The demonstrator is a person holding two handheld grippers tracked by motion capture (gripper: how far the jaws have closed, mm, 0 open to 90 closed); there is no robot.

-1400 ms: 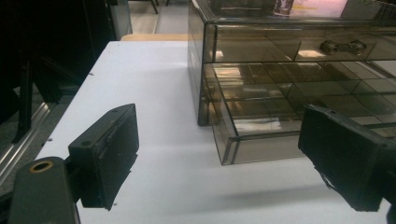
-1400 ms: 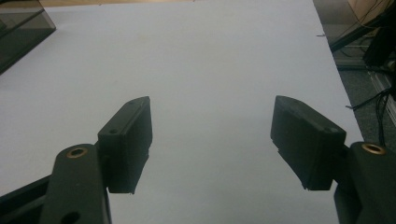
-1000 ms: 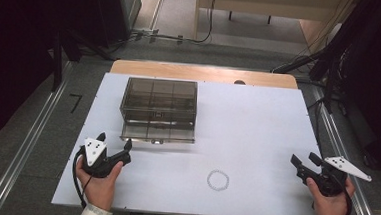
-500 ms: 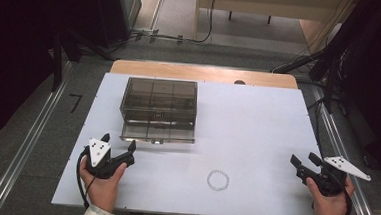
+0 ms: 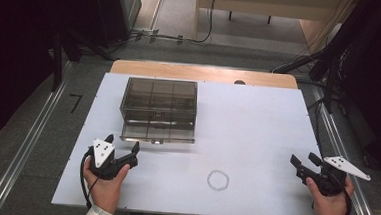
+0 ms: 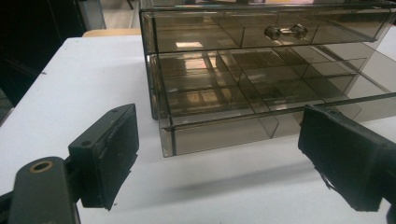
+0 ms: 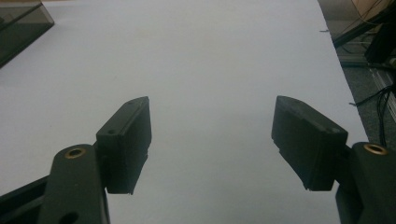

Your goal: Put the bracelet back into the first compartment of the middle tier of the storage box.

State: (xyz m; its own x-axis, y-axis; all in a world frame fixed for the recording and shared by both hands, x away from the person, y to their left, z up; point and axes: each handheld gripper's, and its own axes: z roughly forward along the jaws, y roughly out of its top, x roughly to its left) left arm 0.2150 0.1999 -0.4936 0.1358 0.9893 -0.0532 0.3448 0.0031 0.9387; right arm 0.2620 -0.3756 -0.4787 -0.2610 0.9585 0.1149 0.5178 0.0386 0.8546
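Risk sits with the left gripper (image 5: 124, 157), jaws apart, near the smoky drawer box (image 5: 159, 110) at its 1 o'clock: clipping the pulled-out lower drawer (image 6: 261, 105) could shove it. Right gripper (image 5: 307, 163) waits open, bead bracelet (image 5: 218, 180) at its 9 o'clock

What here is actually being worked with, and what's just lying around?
In the job:
- smoky drawer box, lower drawer pulled out
- left gripper, open, right in front of that drawer
- bead bracelet on the white table
- right gripper, open, over bare table

Lying about:
- cables on the floor beyond the table
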